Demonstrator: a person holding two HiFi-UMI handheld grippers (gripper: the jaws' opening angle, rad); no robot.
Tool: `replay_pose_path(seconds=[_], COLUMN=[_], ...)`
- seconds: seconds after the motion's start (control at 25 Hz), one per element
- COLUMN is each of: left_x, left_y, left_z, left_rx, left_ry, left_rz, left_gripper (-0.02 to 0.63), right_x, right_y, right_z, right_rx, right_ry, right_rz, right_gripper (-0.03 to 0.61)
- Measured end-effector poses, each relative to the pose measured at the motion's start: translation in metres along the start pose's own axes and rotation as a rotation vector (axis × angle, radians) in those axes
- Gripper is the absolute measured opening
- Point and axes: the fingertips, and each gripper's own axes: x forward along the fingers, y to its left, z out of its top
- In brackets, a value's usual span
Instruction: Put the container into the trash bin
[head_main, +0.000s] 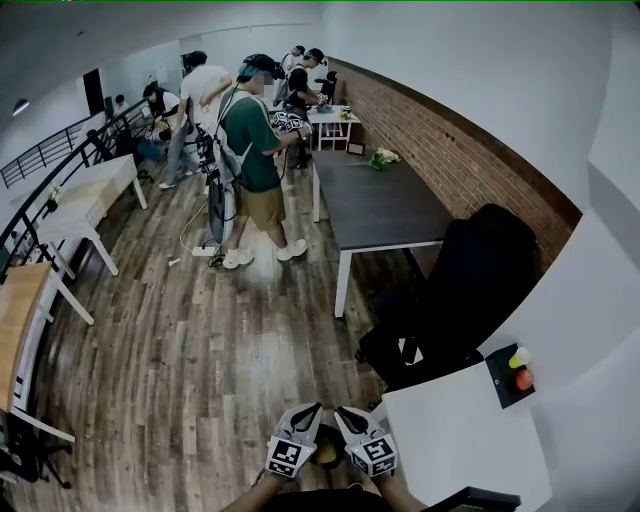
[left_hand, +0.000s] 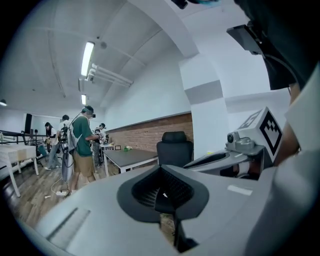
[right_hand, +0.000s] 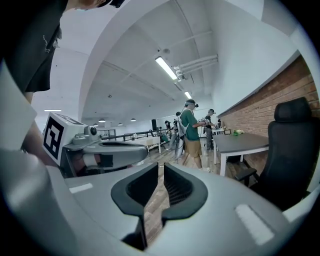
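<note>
Left tongs (head_main: 305, 413): at 6 o'clock in the head view, raised over the wood floor (head_main: 180, 350). In the left gripper view (left_hand: 162, 192) I see the dark pads pressed together at the tips, with nothing caught between them.

Right tongs (head_main: 352, 418): just beside the left pair, also at 6 o'clock, with the marker cubes side by side. In the right gripper view (right_hand: 160, 187) the pads stand a narrow slit apart. Floorboards show through the slit and nothing is pinched.

Container: I cannot tell where it is. Neither pair of tongs grips it, and I cannot make it out in any view.

Office chair (head_main: 455, 300): black and high-backed, at 4 o'clock, between the dark surface and the white one.

Dark surface (head_main: 375, 205): a long top on white legs at 1 o'clock, running along the brick wall (head_main: 440, 150). A small green-and-white bunch (head_main: 382, 157) sits at its far end.

White surface (head_main: 450, 440): at 5 o'clock, close to the right tongs. A black box (head_main: 510, 375) with a yellow knob and a red knob sits at its far edge.

Person in green shirt (head_main: 255, 150): standing at 11 o'clock on the floor, in tan shorts and white shoes, well apart from me. More people are grouped behind, toward 12 o'clock.
</note>
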Motion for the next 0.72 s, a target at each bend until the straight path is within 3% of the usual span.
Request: replay_pose_path(seconds=[0.72], left_x=[0.007], left_y=[0.001], left_z=[0.008], left_rx=[0.008], left_ry=[-0.026], left_rz=[-0.008], left_gripper=[-0.003], right_x=[0.003], right_y=[-0.005], right_z=[0.012], right_rx=[-0.037], right_ry=[-0.027], right_rz=[-0.004], right_gripper=[0.014])
